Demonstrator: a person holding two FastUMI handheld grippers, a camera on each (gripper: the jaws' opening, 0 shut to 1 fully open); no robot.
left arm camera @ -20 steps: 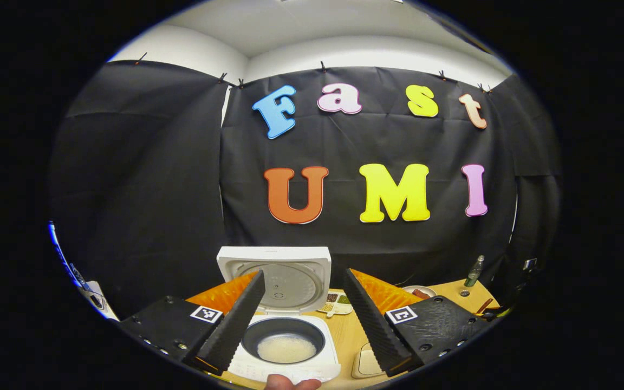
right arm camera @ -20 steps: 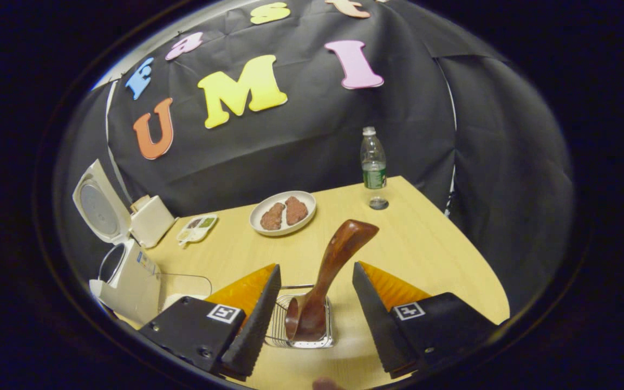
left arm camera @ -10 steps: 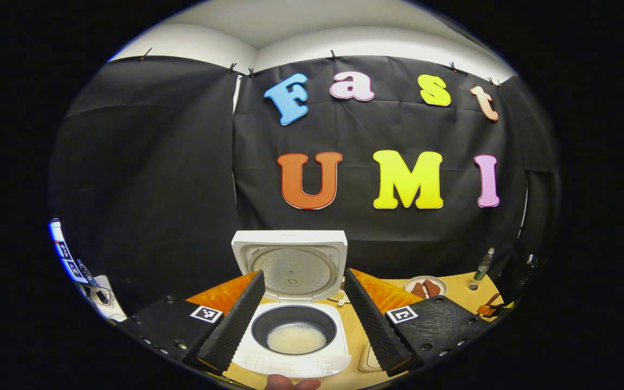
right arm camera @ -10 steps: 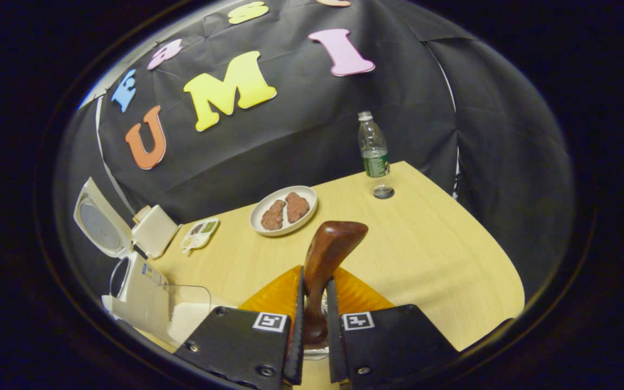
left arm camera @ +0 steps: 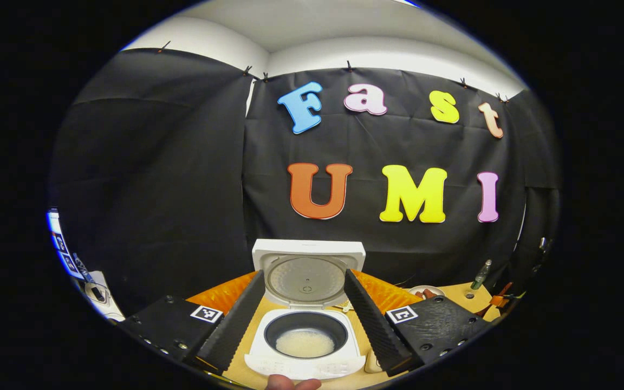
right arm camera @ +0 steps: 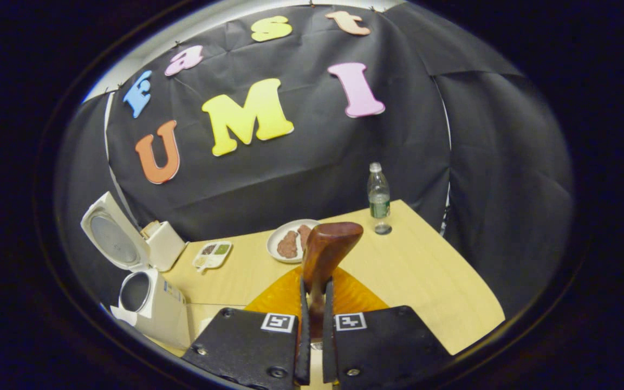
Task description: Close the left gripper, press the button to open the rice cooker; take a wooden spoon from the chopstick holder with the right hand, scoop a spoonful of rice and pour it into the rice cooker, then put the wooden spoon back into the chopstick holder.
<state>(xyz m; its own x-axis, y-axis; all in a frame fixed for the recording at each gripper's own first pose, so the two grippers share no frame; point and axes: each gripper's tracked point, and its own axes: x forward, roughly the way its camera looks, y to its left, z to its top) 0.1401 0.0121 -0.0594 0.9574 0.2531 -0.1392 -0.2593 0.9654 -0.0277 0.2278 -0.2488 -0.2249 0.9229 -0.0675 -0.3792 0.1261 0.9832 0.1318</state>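
The white rice cooker stands open between my left gripper's fingers, lid upright, with white rice in the dark inner pot. My left gripper is open, held back from and above the cooker, touching nothing. My right gripper is shut on the handle of the brown wooden spoon, whose broad end sticks up past the fingertips. The spoon's lower part and the chopstick holder are hidden behind the fingers. In the right gripper view the open rice cooker stands at the far left of the table.
On the wooden table stand a plate of brown meat, a water bottle, a small divided dish and a white box behind the cooker. A thumb shows at the bottom edge.
My right gripper closed on the spoon handle and has since risen, so the table sits lower in its view. My left gripper stayed open and drifted; the cooker shifted right.
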